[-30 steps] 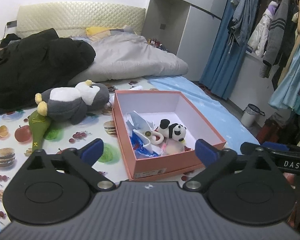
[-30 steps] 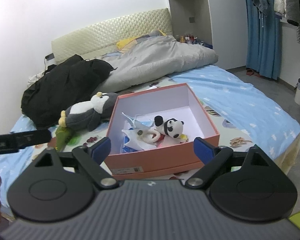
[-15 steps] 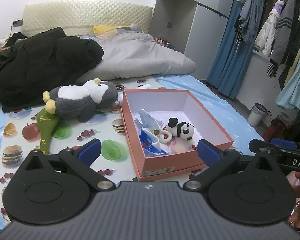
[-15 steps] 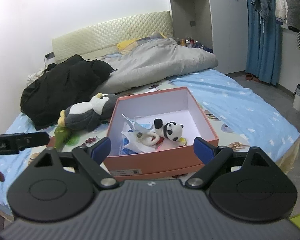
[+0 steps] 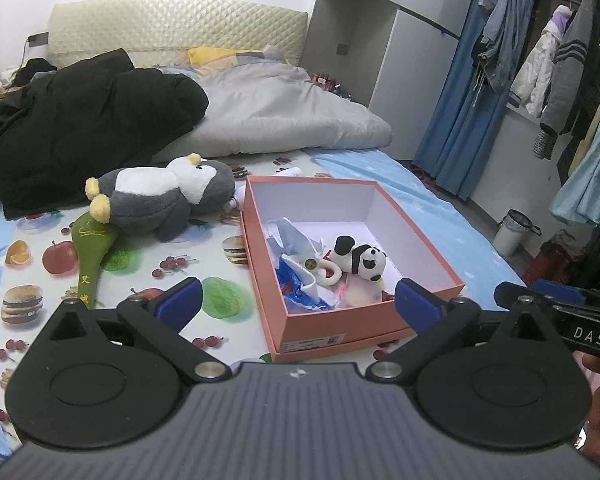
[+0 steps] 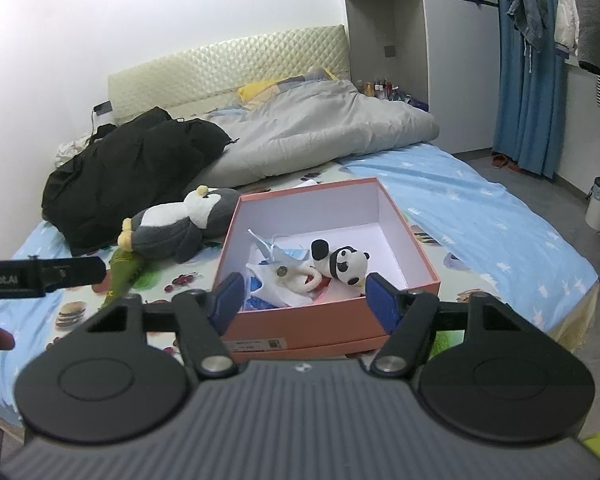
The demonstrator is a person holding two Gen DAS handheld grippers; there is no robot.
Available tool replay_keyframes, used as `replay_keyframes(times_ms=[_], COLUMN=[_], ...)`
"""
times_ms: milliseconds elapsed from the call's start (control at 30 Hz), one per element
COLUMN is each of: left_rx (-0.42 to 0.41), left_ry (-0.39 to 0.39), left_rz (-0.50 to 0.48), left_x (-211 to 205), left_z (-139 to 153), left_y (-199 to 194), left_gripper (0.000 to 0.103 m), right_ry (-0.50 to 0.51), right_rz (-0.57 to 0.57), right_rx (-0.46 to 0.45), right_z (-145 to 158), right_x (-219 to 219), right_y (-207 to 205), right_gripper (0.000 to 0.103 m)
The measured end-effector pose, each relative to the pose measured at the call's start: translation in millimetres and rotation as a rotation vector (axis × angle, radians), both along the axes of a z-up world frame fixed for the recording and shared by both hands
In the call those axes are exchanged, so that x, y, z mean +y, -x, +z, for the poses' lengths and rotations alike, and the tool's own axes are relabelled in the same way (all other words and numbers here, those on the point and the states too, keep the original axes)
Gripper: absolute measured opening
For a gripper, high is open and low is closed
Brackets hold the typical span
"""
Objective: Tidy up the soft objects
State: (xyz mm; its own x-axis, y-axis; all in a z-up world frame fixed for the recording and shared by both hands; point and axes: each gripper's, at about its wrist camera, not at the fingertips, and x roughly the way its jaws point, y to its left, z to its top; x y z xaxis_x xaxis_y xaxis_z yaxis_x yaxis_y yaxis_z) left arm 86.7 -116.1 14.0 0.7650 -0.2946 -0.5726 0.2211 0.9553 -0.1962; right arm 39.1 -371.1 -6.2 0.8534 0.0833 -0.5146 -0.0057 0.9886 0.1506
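An orange box [image 5: 324,330] [image 6: 320,320] sits on the bed and holds a small panda plush [image 5: 362,260] [image 6: 342,264], a white ring toy [image 5: 328,272] and blue and white soft items [image 5: 296,276]. A grey and white penguin plush [image 5: 160,200] [image 6: 176,226] lies left of the box, on a green paddle-shaped toy [image 5: 90,256]. My left gripper [image 5: 298,306] is open and empty in front of the box. My right gripper [image 6: 304,300] is open, narrower, and empty at the box's near wall.
A black coat [image 5: 80,120] and a grey duvet [image 5: 284,116] lie at the far end of the bed. Hanging clothes [image 5: 560,60], a blue curtain and a small bin [image 5: 514,232] stand at the right, off the bed.
Both grippers have moved a little closer to the box. The right gripper's fingers have come closer together. The toys have not moved.
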Motion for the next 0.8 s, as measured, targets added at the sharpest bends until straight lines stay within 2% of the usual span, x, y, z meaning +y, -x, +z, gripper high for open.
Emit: replay_keyframes(times_ms=[33, 67, 133, 800], left_rx=[0.000, 0.000, -0.003, -0.016], left_ry=[0.000, -0.001, -0.001, -0.013], left_rz=[0.000, 0.000, 0.001, -0.013], left_x=[-0.1, -0.6, -0.3, -6.0], left_z=[0.3, 0.5, 0.2, 4.3], left_y=[0.1, 0.0, 0.3, 4.6], left_gripper=[0.103, 0.103, 0.103, 0.103], right_ry=[-0.006, -0.011, -0.004, -0.004], right_rz=[-0.001, -0.003, -0.018, -0.040], right_rx=[-0.004, -0.004, -0.003, 0.005], right_z=[0.3, 0.6, 0.4, -2.7], right_x=[-0.9, -2.2, -3.4, -7.5], right_y=[-0.3, -1.2, -1.0, -1.1], right_gripper=[0.078, 0.093, 0.103, 0.103])
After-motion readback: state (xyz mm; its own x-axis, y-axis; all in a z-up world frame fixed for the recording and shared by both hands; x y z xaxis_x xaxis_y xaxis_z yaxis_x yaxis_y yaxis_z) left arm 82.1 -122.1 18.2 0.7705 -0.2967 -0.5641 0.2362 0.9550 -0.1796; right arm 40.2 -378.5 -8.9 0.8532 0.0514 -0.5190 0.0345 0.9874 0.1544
